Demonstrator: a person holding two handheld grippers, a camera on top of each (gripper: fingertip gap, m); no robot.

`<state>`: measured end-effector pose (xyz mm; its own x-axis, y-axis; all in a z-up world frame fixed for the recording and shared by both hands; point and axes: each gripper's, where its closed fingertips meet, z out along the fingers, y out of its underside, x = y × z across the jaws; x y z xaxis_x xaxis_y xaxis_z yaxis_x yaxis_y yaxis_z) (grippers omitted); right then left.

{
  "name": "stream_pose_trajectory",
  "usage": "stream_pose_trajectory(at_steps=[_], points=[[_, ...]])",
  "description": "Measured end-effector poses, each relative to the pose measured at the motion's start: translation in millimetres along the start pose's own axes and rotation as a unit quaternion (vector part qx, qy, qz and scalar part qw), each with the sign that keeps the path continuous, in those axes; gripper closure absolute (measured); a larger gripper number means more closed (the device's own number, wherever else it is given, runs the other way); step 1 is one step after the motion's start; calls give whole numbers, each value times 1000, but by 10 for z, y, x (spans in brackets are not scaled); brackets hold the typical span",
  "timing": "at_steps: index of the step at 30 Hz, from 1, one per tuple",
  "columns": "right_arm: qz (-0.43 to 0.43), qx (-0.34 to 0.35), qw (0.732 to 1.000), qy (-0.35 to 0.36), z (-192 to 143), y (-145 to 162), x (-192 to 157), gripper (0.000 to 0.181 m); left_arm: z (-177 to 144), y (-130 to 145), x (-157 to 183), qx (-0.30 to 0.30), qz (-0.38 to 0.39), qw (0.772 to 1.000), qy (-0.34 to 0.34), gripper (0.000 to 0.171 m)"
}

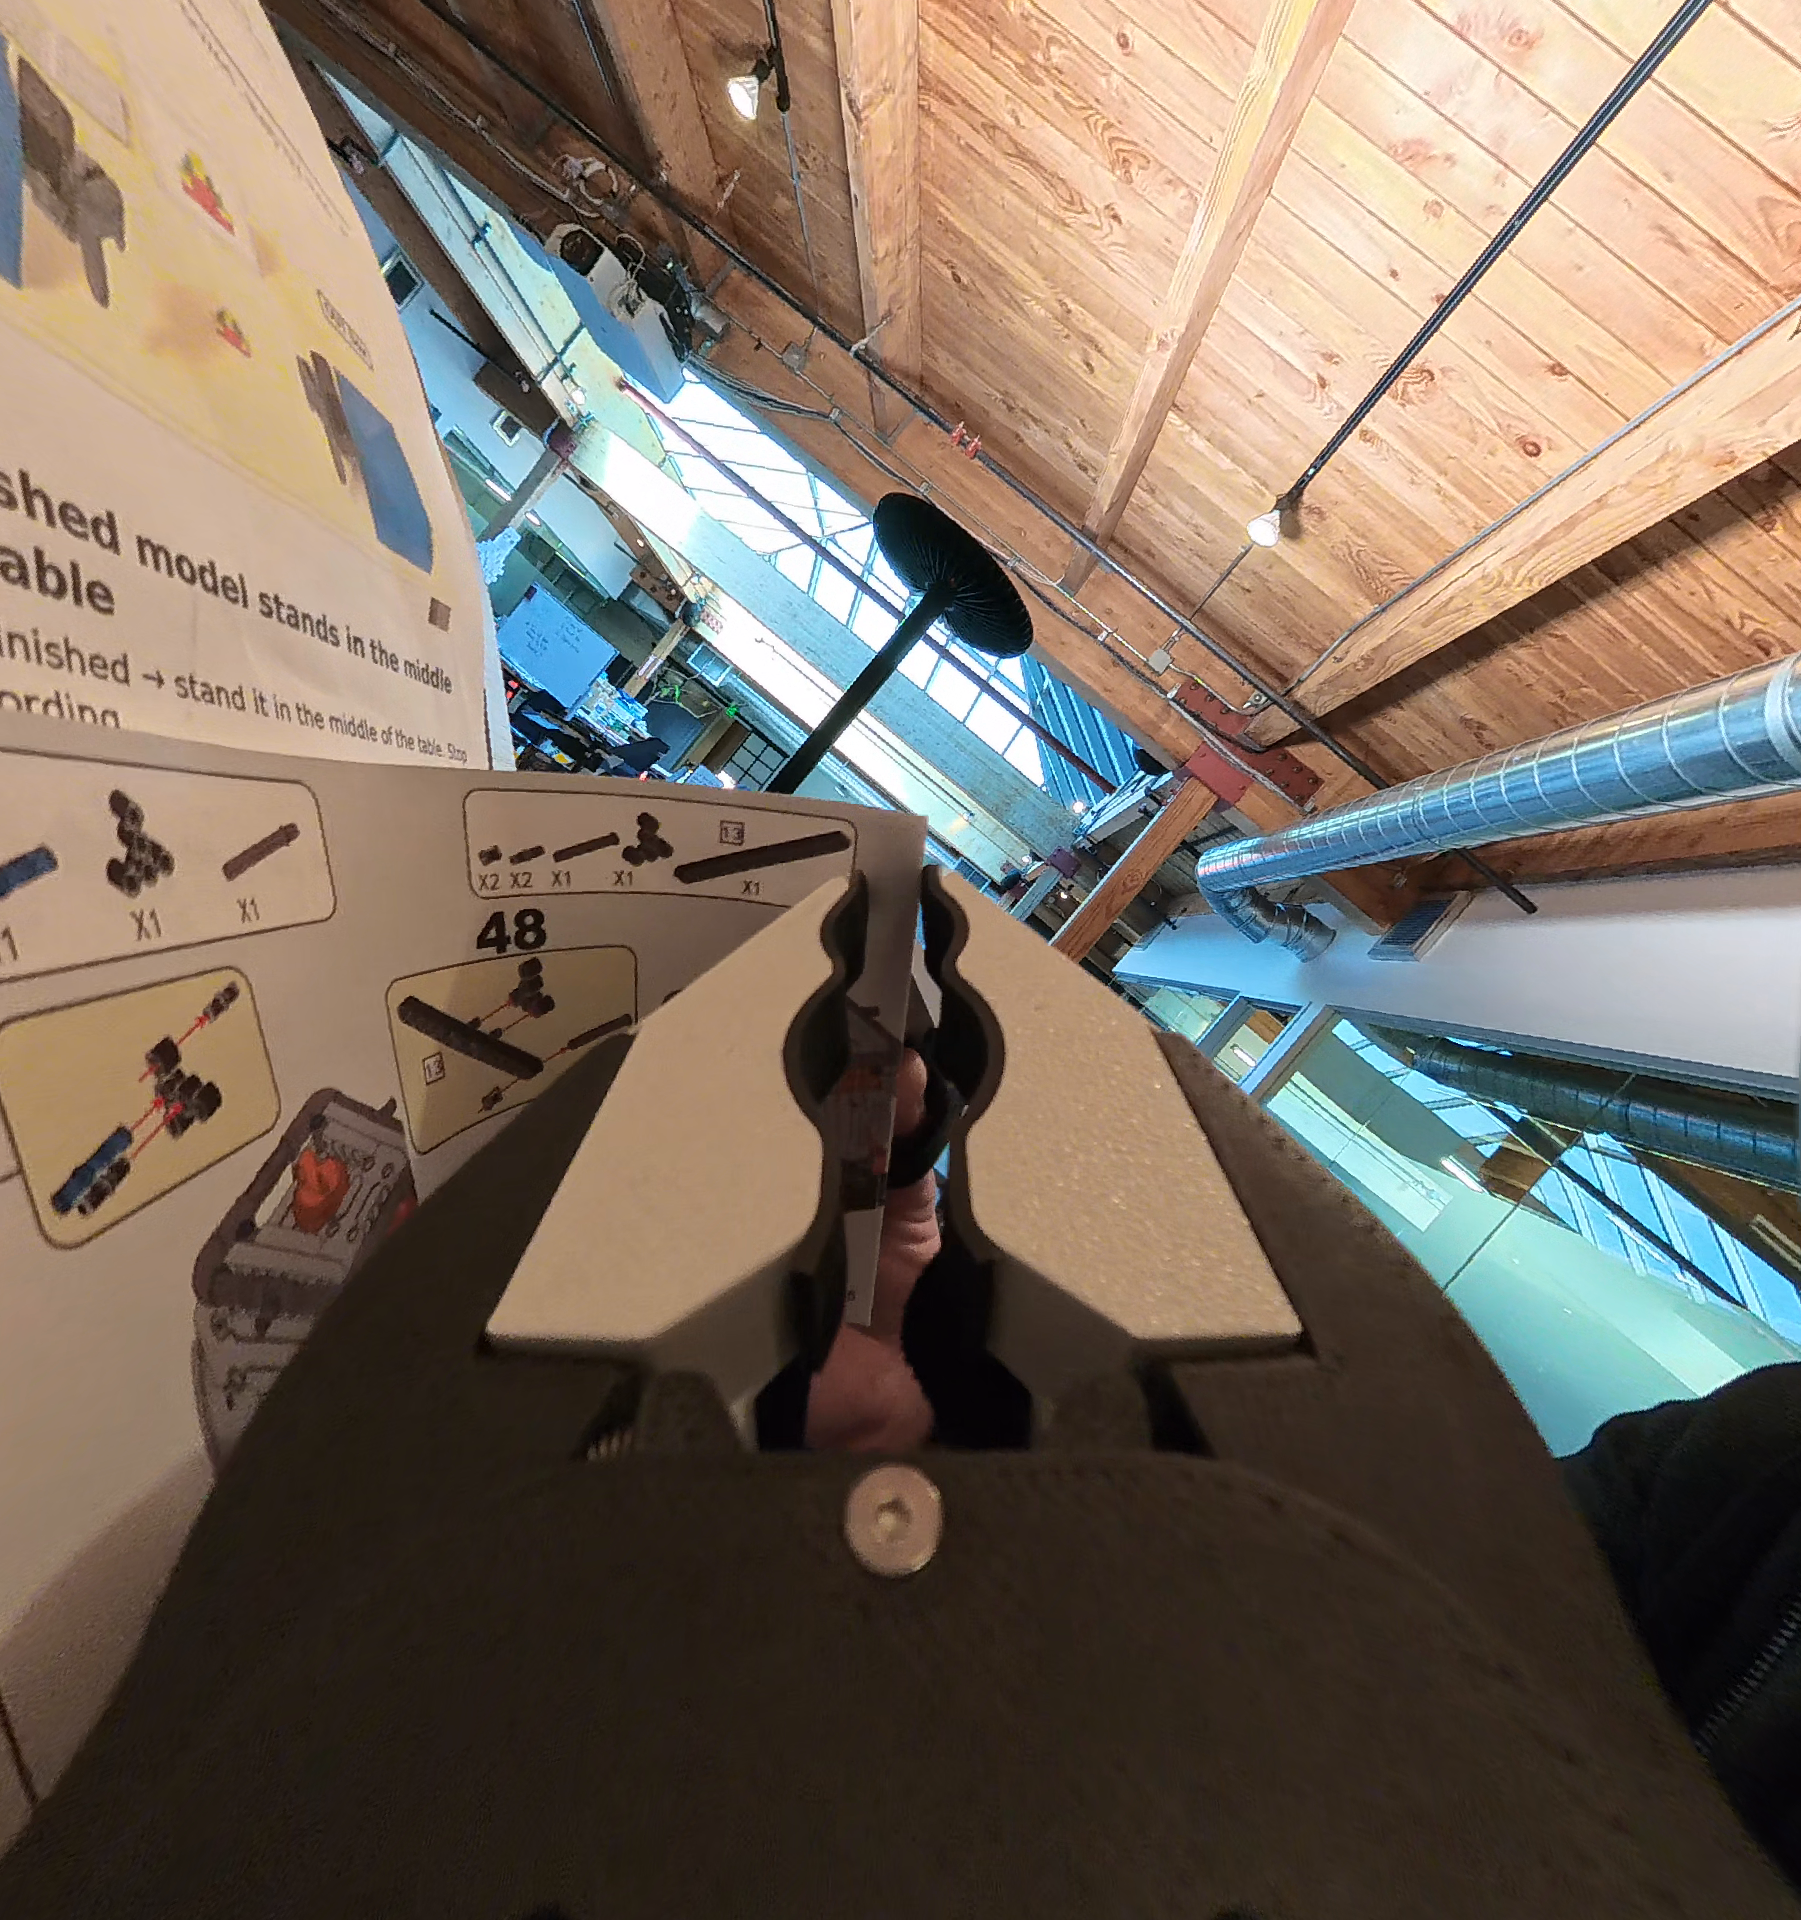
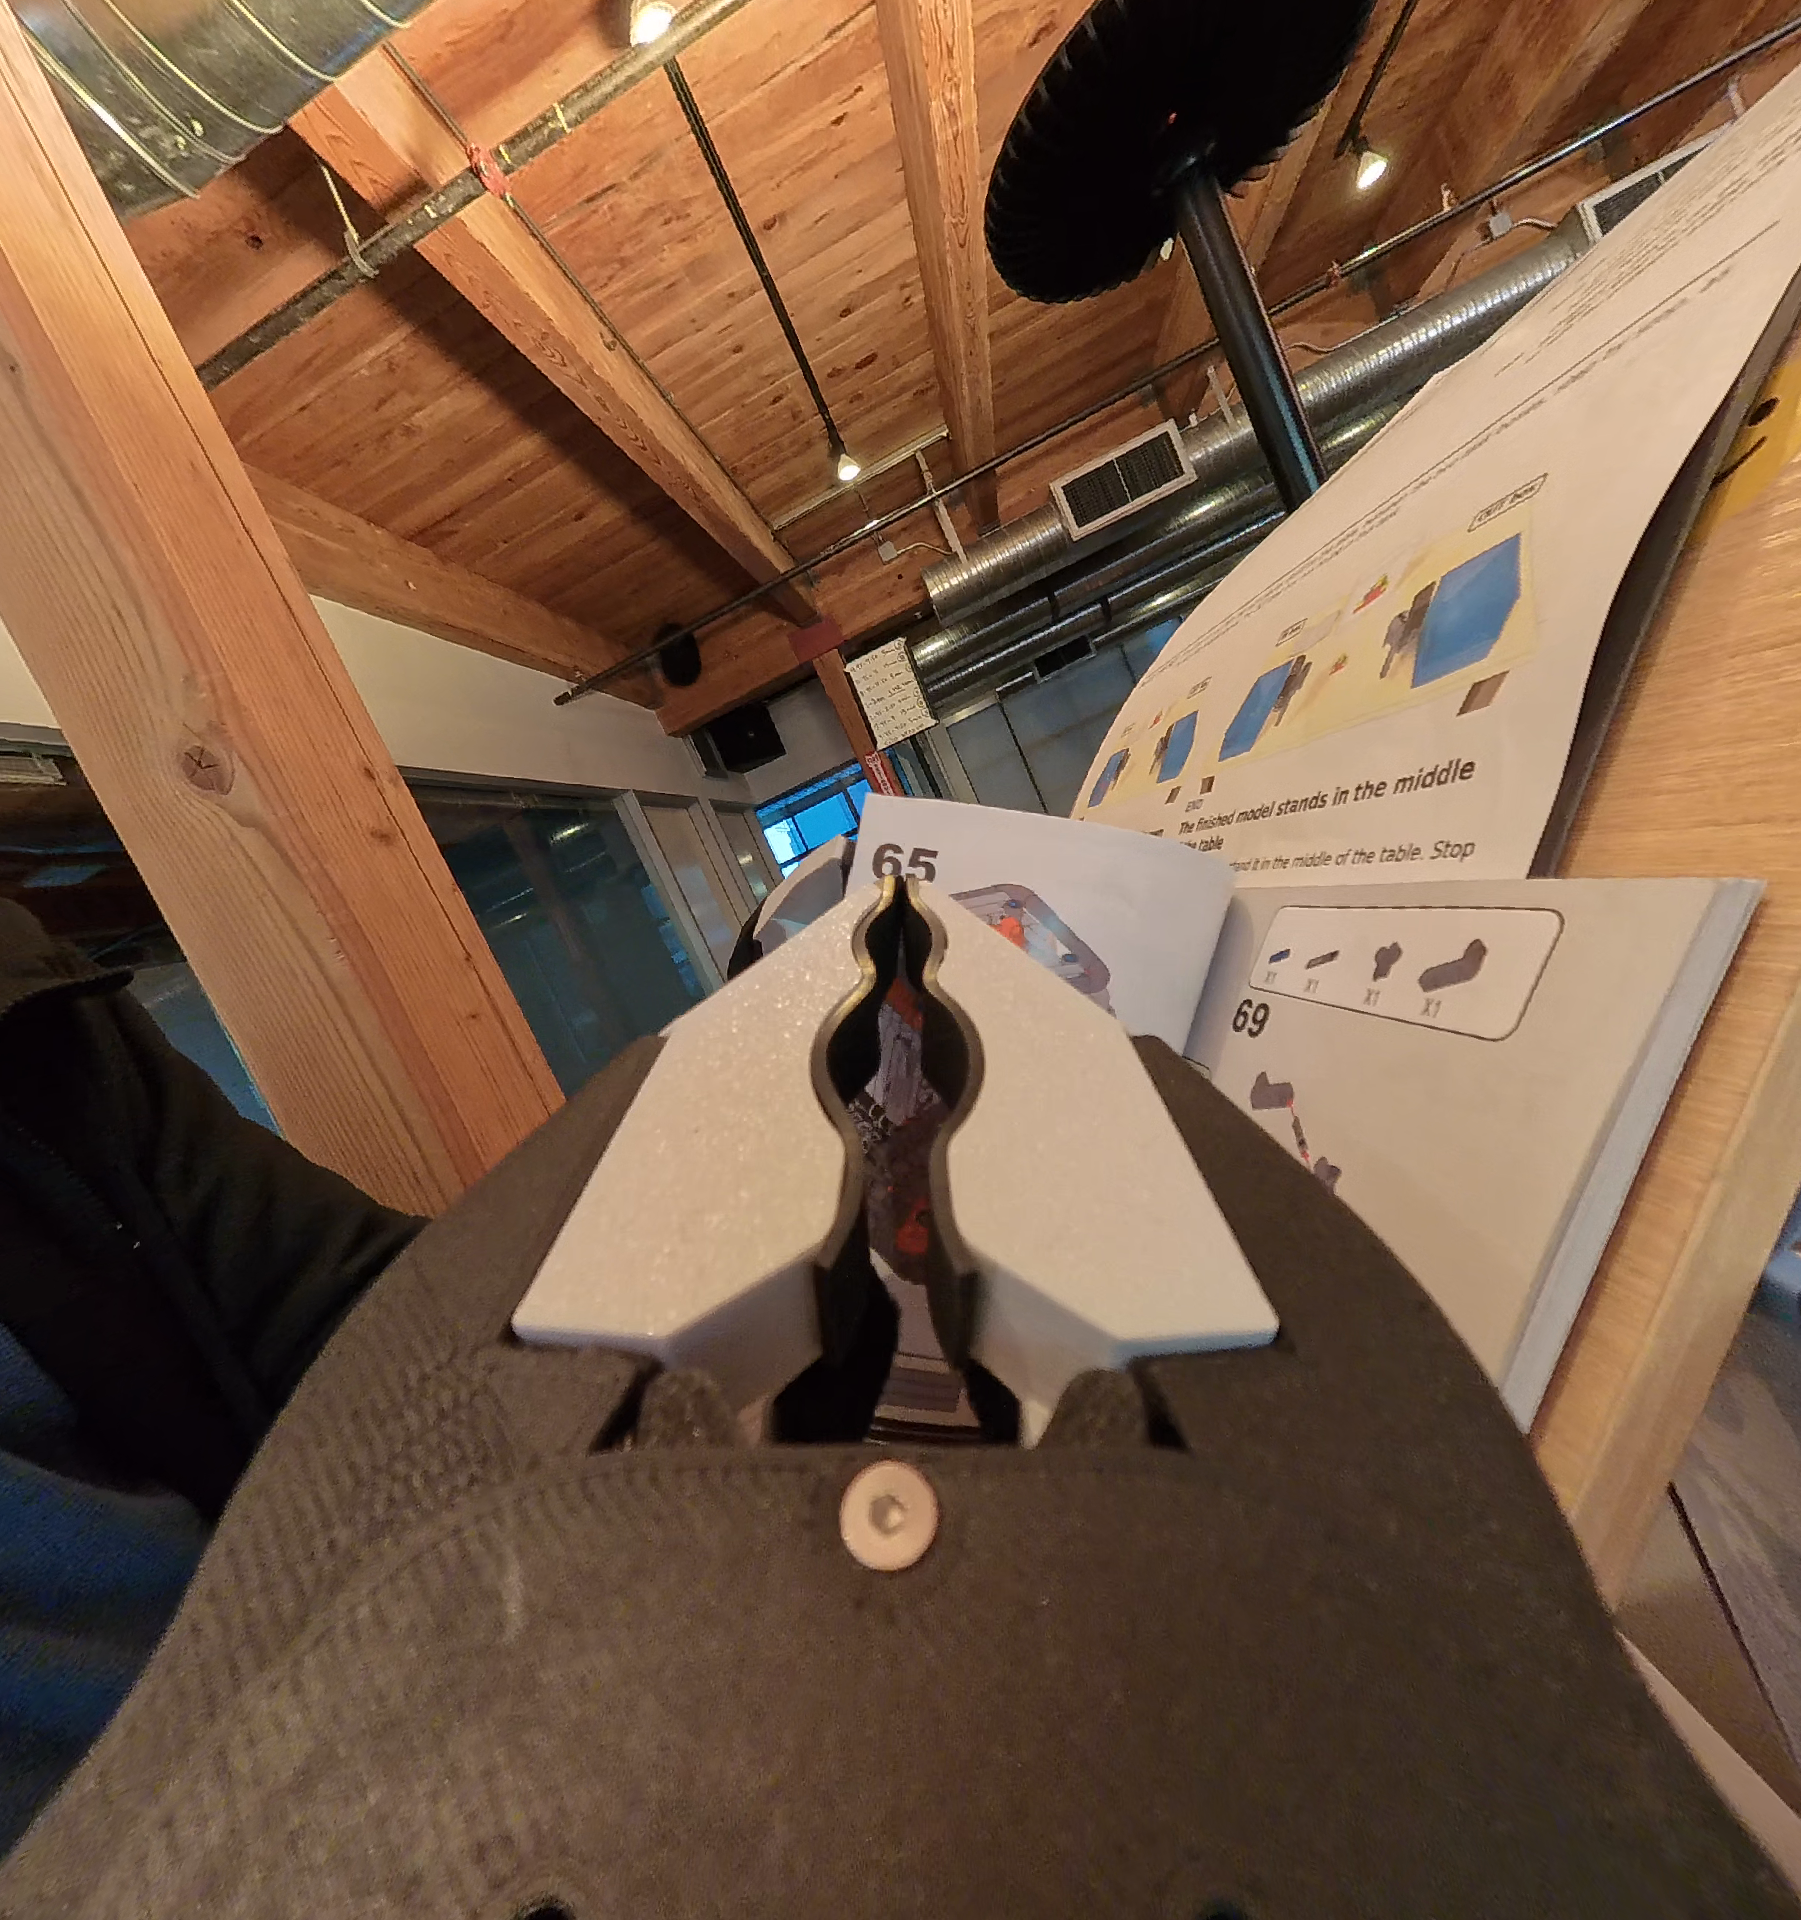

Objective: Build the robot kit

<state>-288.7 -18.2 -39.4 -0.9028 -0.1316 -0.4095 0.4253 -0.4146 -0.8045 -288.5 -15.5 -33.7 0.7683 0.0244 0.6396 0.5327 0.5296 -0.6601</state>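
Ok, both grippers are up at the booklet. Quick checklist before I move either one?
1. Left gripper on paper: ok, jaws shut on a page edge of the booklet.
2. Right gripper on paper: ok, jaws shut on a curled page.
3. One page or several in each grip: cannot tell.
4. Booklet support: ok, it leans open against the wooden board.
5. Large sheet behind the booklet: ok, apart from both grippers.
6. Other gripper close by: not ok, the left gripper's finger shows just behind the right gripper's tips.
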Motion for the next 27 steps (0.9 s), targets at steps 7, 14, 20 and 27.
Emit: stream_pose_trajectory(at_steps=[7,14,20,27], points=[[1,2,1000,-1,-5,-3,3,181,6,6,7,0,-1,1000,4,164],[1,3,1000,-2,0,-5,1,181,5,0,11,2,-1,1000,6,164],[0,3,1000,-1,3,-5,4,181,6,-1,12,2,1,1000,6,164],[-6,-3,1000,8,6,11,20,181,-4,6,26,2,16,1000,-2,157]])
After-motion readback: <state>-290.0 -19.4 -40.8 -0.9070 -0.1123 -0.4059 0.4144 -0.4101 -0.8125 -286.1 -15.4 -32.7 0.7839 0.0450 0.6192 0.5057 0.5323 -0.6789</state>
